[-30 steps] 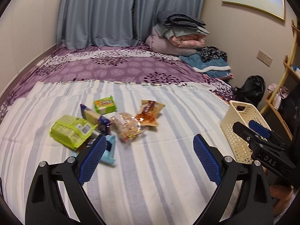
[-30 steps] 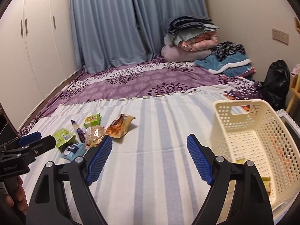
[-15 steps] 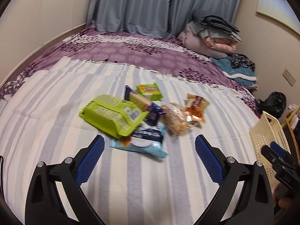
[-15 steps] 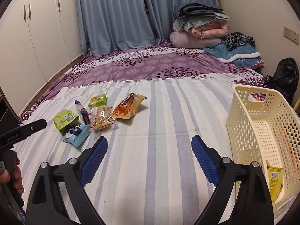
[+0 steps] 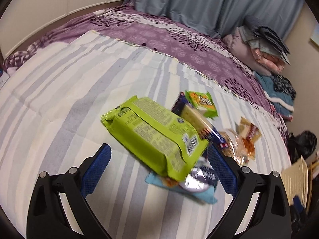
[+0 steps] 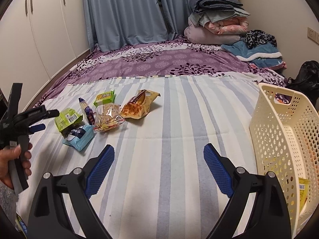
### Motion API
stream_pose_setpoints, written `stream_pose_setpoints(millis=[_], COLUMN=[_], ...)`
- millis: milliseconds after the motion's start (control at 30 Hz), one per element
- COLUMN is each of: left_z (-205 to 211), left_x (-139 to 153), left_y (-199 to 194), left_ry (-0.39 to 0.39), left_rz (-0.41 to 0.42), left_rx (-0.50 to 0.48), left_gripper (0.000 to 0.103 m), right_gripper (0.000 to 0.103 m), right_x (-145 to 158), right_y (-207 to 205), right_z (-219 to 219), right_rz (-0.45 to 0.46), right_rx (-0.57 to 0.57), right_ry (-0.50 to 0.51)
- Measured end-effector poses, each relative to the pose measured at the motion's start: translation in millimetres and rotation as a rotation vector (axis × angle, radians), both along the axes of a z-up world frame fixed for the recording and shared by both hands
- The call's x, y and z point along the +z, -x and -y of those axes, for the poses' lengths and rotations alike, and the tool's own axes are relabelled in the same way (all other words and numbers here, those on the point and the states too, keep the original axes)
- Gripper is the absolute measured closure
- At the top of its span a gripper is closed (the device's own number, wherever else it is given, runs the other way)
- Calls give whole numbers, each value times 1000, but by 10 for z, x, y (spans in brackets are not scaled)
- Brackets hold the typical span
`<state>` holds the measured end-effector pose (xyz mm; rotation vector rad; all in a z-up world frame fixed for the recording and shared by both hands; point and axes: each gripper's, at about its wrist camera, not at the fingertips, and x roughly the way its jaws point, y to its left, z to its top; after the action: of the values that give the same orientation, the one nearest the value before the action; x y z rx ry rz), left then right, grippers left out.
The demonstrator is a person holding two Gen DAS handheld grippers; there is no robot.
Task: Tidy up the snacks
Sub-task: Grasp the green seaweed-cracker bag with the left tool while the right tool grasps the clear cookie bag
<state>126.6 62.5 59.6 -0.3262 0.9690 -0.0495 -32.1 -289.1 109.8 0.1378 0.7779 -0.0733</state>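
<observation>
Several snack packs lie in a cluster on the striped bedspread. In the left wrist view my left gripper is open, its blue pads on either side of the near end of a lime-green pack, which lies on a light-blue pack. Behind are a small green pack, a clear bag of biscuits and an orange snack bag. My right gripper is open and empty over bare bedspread, beside the cream basket. The left gripper also shows in the right wrist view, next to the lime-green pack.
The cream perforated basket stands at the bed's right edge and holds a yellow packet. Folded quilts and a blue blanket are piled at the far end. White wardrobe doors line the left wall.
My left gripper has moved forward and left to the snack cluster; the lime-green pack now sits between its open fingers. My right gripper has shifted only slightly.
</observation>
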Motion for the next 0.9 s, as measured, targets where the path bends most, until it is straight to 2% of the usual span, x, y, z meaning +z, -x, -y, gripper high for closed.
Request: stream_pose_setpoints(millis=[300, 433, 633, 733, 900], left_z=[-97, -90, -27, 13, 15], left_x=[-148, -284, -401, -420, -428], left_y=[-434, -584, -709, -760, -761], left_ry=[63, 43, -19, -52, -67], left_rz=[-51, -105, -147, -157, -157], left_rx=[157, 220, 220, 191, 154], left_gripper=[4, 3, 3, 3, 3], right_gripper=[13, 13, 13, 13, 13], right_x=[-162, -218, -256, -276, -286], right_y=[-125, -161, -171, -183, -212], right_z=[-9, 1, 53, 67, 50], right_rz=[-35, -44, -47, -52, -51], right_rx=[9, 4, -5, -9, -7], right_ry=[-17, -23, -25, -28, -23])
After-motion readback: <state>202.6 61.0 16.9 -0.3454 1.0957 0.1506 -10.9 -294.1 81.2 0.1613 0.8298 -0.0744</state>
